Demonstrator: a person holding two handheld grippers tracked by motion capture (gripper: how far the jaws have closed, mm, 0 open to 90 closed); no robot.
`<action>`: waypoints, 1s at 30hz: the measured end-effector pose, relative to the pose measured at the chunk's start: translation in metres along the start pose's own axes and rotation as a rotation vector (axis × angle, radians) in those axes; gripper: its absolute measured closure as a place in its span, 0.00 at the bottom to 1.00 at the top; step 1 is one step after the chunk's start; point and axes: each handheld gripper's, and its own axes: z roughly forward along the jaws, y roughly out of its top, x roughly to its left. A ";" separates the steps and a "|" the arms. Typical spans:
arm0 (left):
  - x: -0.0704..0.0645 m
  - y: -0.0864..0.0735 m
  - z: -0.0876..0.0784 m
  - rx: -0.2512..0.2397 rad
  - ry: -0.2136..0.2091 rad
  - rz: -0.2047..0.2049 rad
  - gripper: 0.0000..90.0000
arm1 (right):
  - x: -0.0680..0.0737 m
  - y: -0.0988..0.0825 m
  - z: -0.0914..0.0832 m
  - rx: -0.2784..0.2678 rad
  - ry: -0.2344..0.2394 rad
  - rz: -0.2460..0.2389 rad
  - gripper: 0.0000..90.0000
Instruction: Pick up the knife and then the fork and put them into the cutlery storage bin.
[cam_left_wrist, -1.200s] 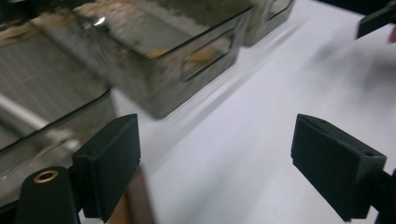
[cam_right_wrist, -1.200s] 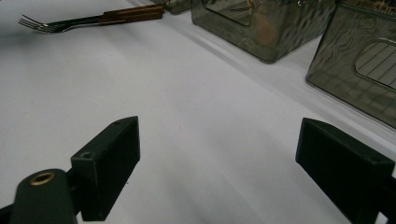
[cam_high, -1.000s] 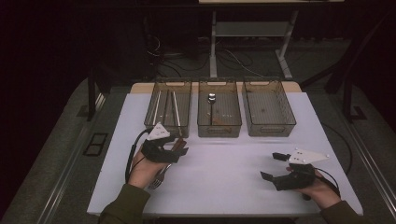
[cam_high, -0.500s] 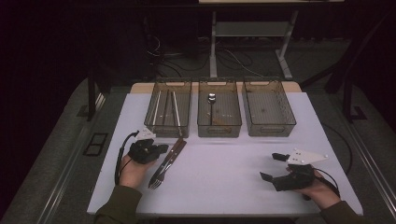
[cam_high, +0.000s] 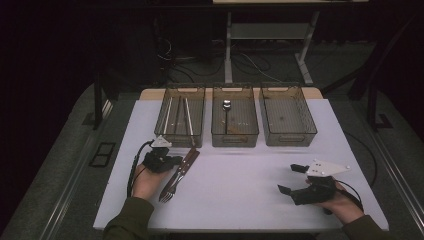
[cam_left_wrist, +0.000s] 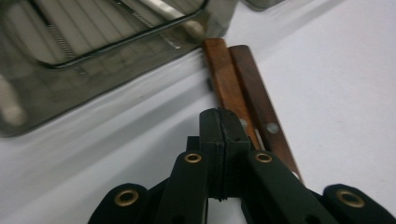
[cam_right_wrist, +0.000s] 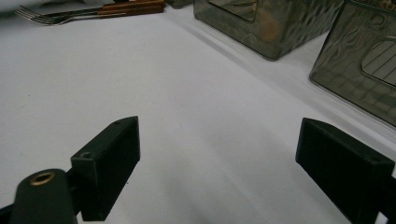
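your left gripper (cam_left_wrist: 219, 122) had its jaws pressed flat together with nothing between them, parked on the white table (cam_high: 250, 175) just beside the two wooden-handled forks (cam_high: 180, 172). those jaws had just been closing, and they came together empty. that's the thing that could have bitten you: in the left gripper view the handles (cam_left_wrist: 243, 88) sat off to one side of the tips, touching each other, so a grab from there would likely have caught air, or pinched one handle and dragged the other along.

the forks lay as a pair near the table's left-front part, handles up by the front wall of the left bin (cam_high: 180, 115), tines (cam_high: 167, 196) pointing back toward your edge. since the handle ends were right at that bin wall, i reckon a sloppy nudge could have shoved them against it or skidded them sideways. flat metal on a smooth top slides easy.

the left bin already held some long utensils, the middle bin (cam_high: 235, 117) had a spoon (cam_high: 226, 106) in it, and the right bin (cam_high: 287, 115) looked bare, so dropping a fork in the wrong one was another way to mess up.

your right gripper (cam_high: 295, 181) sat wide open and holding nothing near the front-right corner, well apart from everything, so no trouble from that side.
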 end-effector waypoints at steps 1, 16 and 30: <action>0.000 0.000 0.000 0.000 -0.001 0.001 0.99 | 0.000 0.000 0.000 0.001 -0.001 0.002 0.15; -0.017 0.003 0.005 0.024 -0.074 0.043 0.99 | 0.000 0.000 0.000 0.001 -0.001 0.002 0.15; -0.038 0.011 0.012 0.058 -0.177 0.156 0.99 | -0.001 0.000 0.000 0.001 0.000 0.003 0.15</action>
